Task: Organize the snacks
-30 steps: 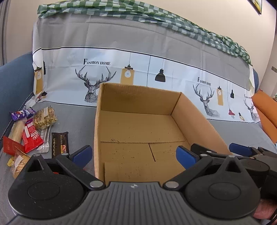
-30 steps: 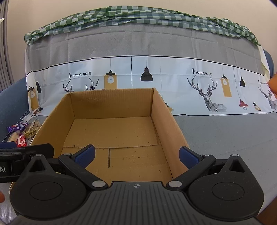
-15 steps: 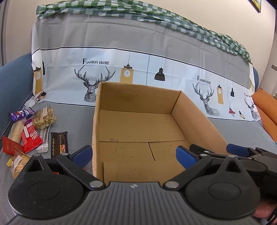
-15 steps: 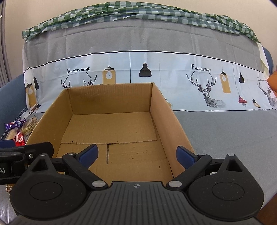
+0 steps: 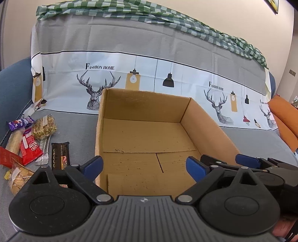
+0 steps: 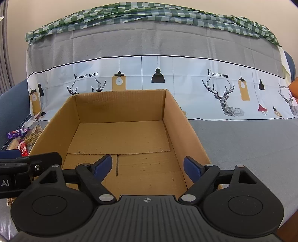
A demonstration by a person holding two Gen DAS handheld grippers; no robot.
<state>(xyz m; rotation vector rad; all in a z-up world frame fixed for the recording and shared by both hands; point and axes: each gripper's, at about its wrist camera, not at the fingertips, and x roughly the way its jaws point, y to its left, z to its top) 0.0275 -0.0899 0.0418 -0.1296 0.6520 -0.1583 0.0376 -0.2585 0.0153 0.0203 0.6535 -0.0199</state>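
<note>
One cardboard box (image 5: 145, 134) sits open-topped on the grey sofa cover (image 5: 74, 128), and both grippers are parked at its near edge, pointing down into it. Left gripper (image 5: 144, 165) first: its two blue pads (image 5: 93, 164) stand wide apart with only bare box floor showing between them, though the jaws have just been easing inward a touch. Right gripper (image 6: 148, 165), same story but more so: its jaws have just been closing, the gap is plainly narrower, and still nothing sits between the pads, so both tools are empty. Inside the box I count zero snacks, just overlapping cardboard flaps. Over on the left of the box, on the cover, lies the snack pile, about seven packets that I can pick out from the left wrist view: one purple wrapper (image 5: 20, 122) at the far end, one seedy cereal bar (image 5: 44, 126) beside it, one pale long roll (image 5: 14, 141), one red packet (image 5: 29, 147), one dark chocolate bar (image 5: 60, 155) nearest the box wall, one clear silvery wrapper (image 5: 43, 151) between those two, and one bag of biscuits (image 5: 17, 178) closest to us. Overlaps make the exact tally uncertain. Far behind, one green checked cloth (image 6: 149, 14) drapes over the sofa back.
</note>
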